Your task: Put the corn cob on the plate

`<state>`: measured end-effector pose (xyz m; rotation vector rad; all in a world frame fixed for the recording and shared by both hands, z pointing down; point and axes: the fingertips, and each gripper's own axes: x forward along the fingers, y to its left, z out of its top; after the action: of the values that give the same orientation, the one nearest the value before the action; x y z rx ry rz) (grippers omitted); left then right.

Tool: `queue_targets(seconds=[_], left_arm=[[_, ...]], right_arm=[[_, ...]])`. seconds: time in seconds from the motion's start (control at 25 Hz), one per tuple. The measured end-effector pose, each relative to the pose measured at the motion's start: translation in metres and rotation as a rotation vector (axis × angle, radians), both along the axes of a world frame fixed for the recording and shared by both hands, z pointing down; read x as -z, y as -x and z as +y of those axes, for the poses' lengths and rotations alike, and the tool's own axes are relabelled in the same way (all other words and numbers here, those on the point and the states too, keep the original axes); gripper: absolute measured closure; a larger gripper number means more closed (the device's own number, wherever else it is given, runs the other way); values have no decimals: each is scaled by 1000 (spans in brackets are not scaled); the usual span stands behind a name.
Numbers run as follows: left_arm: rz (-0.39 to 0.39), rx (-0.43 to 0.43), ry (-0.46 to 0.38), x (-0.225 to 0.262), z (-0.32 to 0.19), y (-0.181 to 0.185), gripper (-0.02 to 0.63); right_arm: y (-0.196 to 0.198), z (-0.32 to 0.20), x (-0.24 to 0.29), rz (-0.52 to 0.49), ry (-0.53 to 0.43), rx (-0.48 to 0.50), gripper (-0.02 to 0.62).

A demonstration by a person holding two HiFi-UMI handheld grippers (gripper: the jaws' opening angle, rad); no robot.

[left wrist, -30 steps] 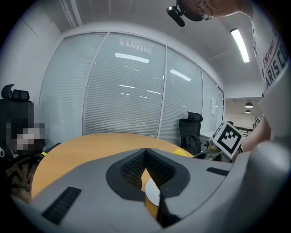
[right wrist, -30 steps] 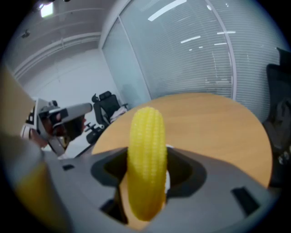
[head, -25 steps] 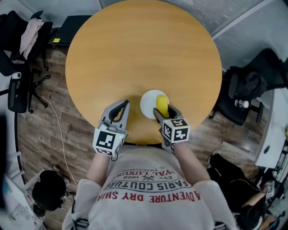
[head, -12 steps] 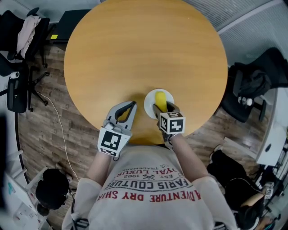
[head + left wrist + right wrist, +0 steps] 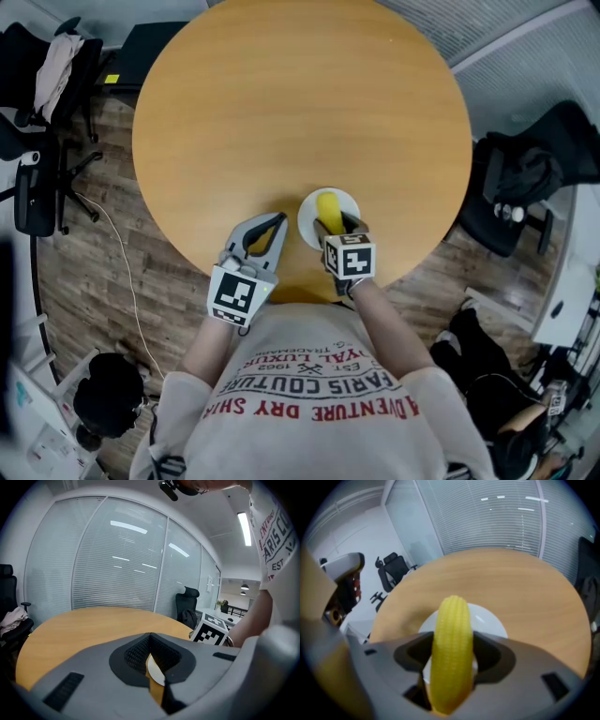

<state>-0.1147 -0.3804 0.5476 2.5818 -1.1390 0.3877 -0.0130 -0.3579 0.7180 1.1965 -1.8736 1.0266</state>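
Right gripper (image 5: 337, 228) clamps the corn cob (image 5: 451, 653) lengthwise between its fingers, over the plate (image 5: 490, 620); left gripper (image 5: 272, 223) closed, empty.

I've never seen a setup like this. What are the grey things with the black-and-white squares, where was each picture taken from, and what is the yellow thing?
There is no robot here: a person holds a grey two-jaw tool in each hand, and the checkered cubes are part of those tools. One picture comes from a camera on the person's head, looking down on a round wooden table. The other two come from cameras riding on the tools, looking along their jaws. On the table sits a small white round plate. The right tool is shut on a yellow corn cob and holds it over that plate; I can't tell whether it touches. The left tool is shut on nothing, beside the plate.
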Motion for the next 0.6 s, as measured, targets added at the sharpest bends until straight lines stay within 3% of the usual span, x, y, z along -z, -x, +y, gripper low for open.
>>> queue_targets(seconds=[0.28, 0.6], left_arm=[[-7, 22, -14, 6, 7, 2, 572], [2, 39, -47, 23, 20, -6, 572]], right_arm=[[0, 0, 7, -33, -8, -20, 327], [-2, 0, 57, -104, -122, -39, 327]])
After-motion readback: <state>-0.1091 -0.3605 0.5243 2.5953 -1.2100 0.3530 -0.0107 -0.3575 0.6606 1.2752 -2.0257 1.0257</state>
